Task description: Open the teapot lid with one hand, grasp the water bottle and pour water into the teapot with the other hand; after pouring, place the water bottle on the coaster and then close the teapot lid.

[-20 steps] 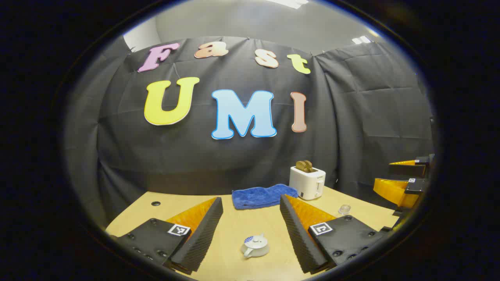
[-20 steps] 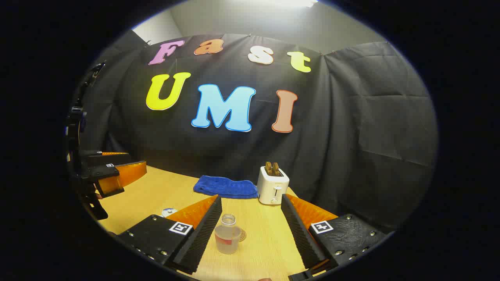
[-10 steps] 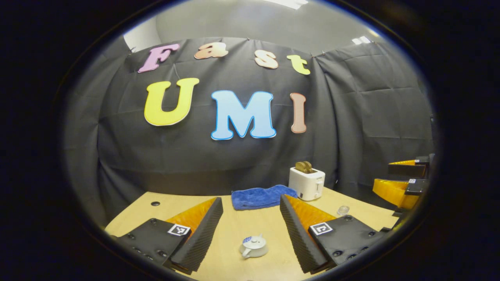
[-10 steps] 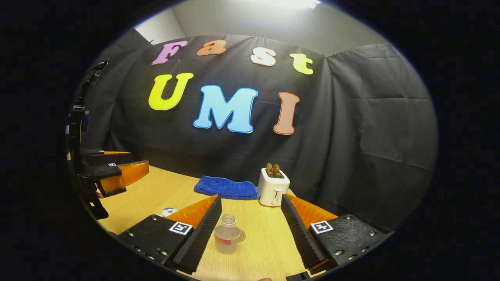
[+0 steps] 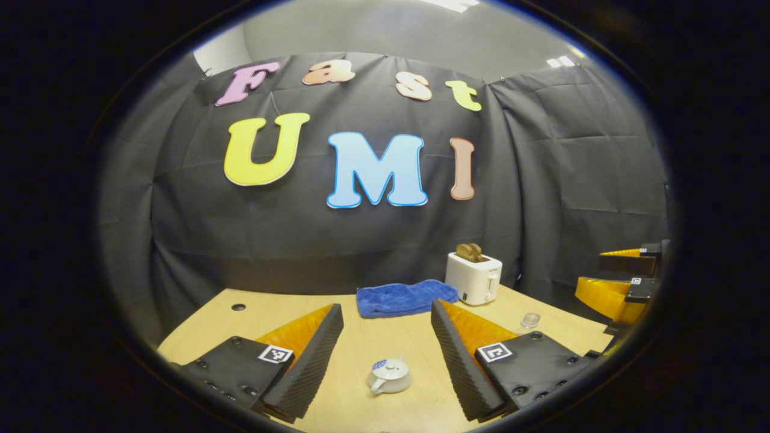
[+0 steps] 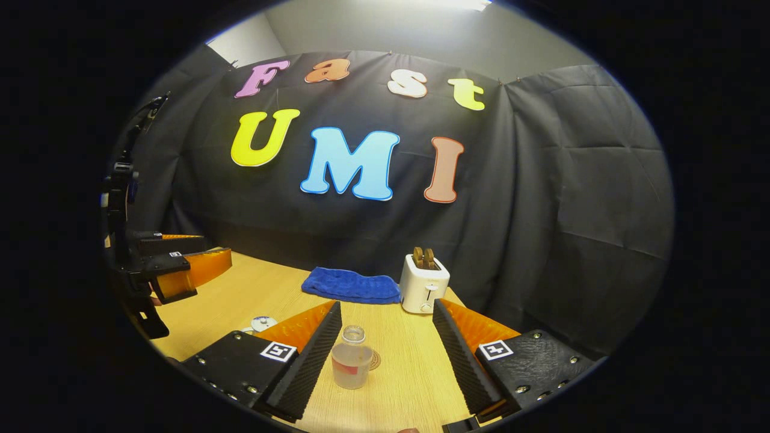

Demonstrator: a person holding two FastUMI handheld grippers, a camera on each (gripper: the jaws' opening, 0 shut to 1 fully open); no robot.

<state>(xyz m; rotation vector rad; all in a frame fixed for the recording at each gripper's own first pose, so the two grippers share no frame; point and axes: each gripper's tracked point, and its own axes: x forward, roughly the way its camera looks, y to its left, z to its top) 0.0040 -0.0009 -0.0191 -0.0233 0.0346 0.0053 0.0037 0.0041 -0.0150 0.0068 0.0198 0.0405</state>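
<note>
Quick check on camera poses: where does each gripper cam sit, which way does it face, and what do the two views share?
Left gripper view: rides the left hand-held gripper, looks forward over the table at the teapot; its own open fingers show at the bottom.
Right gripper view: rides the right hand-held gripper, faces the water bottle in front of the coaster; own open fingers at the bottom.
Shared: blue towel, toaster, teapot, bottle, and each other's gripper at the edge.
</note>
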